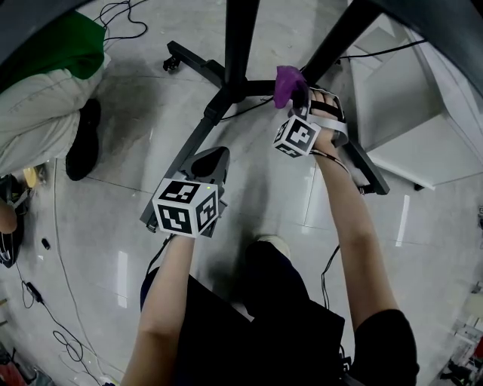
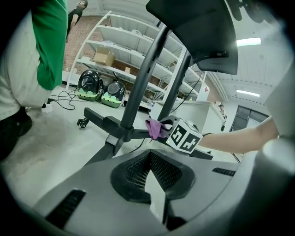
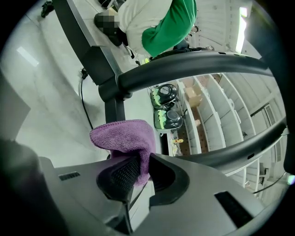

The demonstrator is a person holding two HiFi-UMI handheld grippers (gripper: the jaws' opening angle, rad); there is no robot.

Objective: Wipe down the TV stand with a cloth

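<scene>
The black TV stand [image 1: 202,127] rests on a pale tiled floor, its legs spreading out from two slanted uprights. A purple cloth [image 1: 287,81] is pinched in my right gripper [image 1: 299,95], which is shut on it and held against the base where the uprights meet the legs. The right gripper view shows the cloth [image 3: 122,136] bunched over the gripper [image 3: 138,168], just below a stand bar [image 3: 110,87]. My left gripper [image 1: 214,155] hovers over the front left leg, shut and empty. From the left gripper [image 2: 150,154] I see the cloth [image 2: 154,128] on the stand [image 2: 120,131].
A person in green and beige [image 1: 45,75] stands at the left. Cables [image 1: 121,15] trail over the floor. A white cabinet [image 1: 407,128] stands at the right. A caster [image 1: 172,64] tips the far leg. Shelving [image 2: 115,50] lines the back wall.
</scene>
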